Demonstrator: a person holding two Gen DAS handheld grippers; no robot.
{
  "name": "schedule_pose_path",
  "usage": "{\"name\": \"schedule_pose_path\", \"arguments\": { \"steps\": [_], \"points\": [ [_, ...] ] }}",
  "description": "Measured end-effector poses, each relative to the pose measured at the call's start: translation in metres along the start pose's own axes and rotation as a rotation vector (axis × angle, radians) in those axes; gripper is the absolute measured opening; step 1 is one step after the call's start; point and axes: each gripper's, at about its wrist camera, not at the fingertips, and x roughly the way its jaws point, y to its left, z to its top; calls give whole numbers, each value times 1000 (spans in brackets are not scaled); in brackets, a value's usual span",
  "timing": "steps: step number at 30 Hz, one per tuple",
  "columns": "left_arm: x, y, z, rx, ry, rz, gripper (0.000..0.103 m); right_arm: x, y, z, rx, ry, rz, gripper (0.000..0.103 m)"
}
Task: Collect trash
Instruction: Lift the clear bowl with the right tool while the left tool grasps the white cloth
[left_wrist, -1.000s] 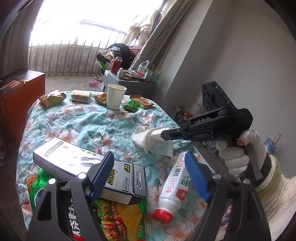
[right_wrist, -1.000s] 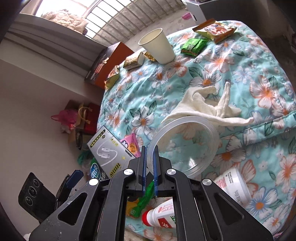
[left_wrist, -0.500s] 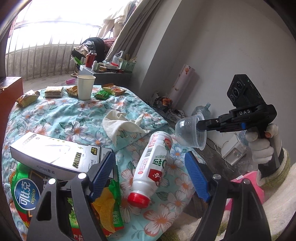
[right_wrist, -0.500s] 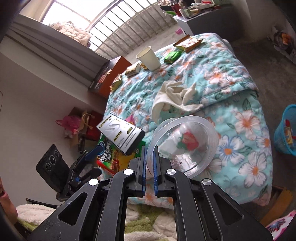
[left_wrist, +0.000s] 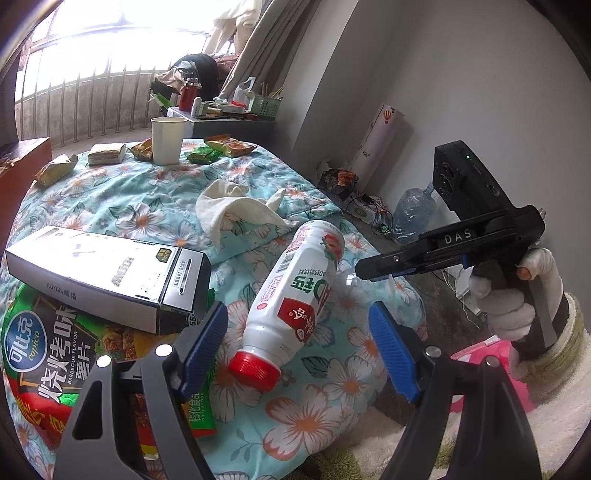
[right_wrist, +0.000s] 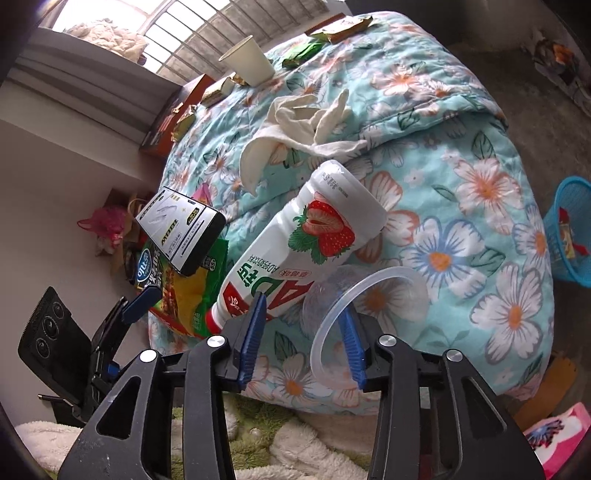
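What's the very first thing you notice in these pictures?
A white strawberry-drink bottle with a red cap lies on its side on the flowery blue quilt, right in the middle. Just beyond the right hand-held gripper, whose jaws are opening, a clear plastic cup is slipping free. To the left, a grey box rests on a green chip bag.

- The right gripper (left_wrist: 360, 267) carries "DAS" in raised letters on its black body.
- The silver box (left_wrist: 107, 277), near the bedspread's near left edge, reads "KUYAN" along its side; the yellow-and-black label on top is too blurred to read.
- The chip bag (left_wrist: 55, 354) under that box shows "copico" in a blue round badge, large Chinese characters and "BARBECUE FLAVOR" — its green edge reads "PUFFED FOOD".
- The white bottle (right_wrist: 295, 251), lying near the bedspread's near edge, shows a big green "AD" beside a Chinese character, with a strawberry picture above.
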Motion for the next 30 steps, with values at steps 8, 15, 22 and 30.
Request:
{"name": "schedule_pose_path", "arguments": {
  "steps": [8,15,22,30],
  "points": [
    [10,-5,9,-35,8,-50,76,-36,-5,-8,-17,-142,79,48],
    [23,-15,20,-22,15,-84,76,-38,-21,-12,48,-183,149,50],
    [29,-14,31,-31,11,-59,74,-19,-37,-14,117,-156,126,31],
    [50,11,83,-54,7,71,61,-16,-54,-24,186,-178,161,5]
  ]
}}
